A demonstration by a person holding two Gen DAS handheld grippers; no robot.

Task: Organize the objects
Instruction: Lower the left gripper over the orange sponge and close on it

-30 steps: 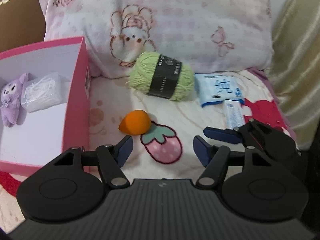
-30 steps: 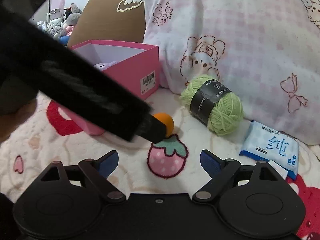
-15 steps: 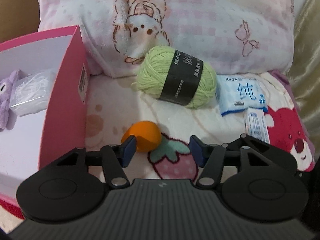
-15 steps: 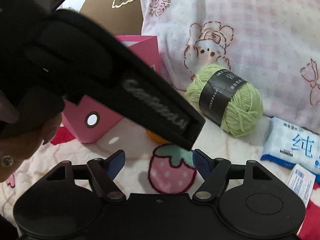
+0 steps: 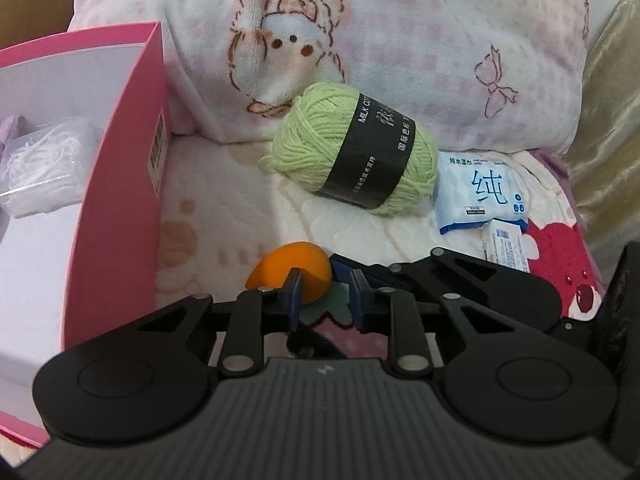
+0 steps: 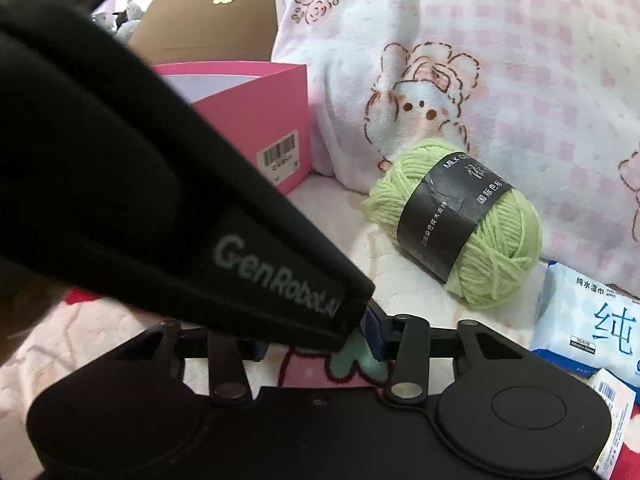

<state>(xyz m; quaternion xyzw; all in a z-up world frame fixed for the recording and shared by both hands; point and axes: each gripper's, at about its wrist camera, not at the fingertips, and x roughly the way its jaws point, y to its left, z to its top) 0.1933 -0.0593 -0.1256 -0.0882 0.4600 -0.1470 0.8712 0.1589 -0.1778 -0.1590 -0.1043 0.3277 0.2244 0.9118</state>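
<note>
Both jaws have just been closing: left gripper (image 5: 324, 300) nearly shut beside the orange sponge (image 5: 280, 270), gripping nothing; right gripper (image 6: 320, 344) narrowed, contents hidden. Next: recentre before boxing it.

We are in a home, on a bed or soft sofa. We see a fluffy pink and white pillow (image 5: 400, 40) with a cartoon bunny girl on it, and a soft blanket (image 5: 224, 216) with strawberries and a red bear. Beside us are a gold curtain (image 5: 612, 120) and a pink box (image 5: 116, 200) holding small things.
</note>
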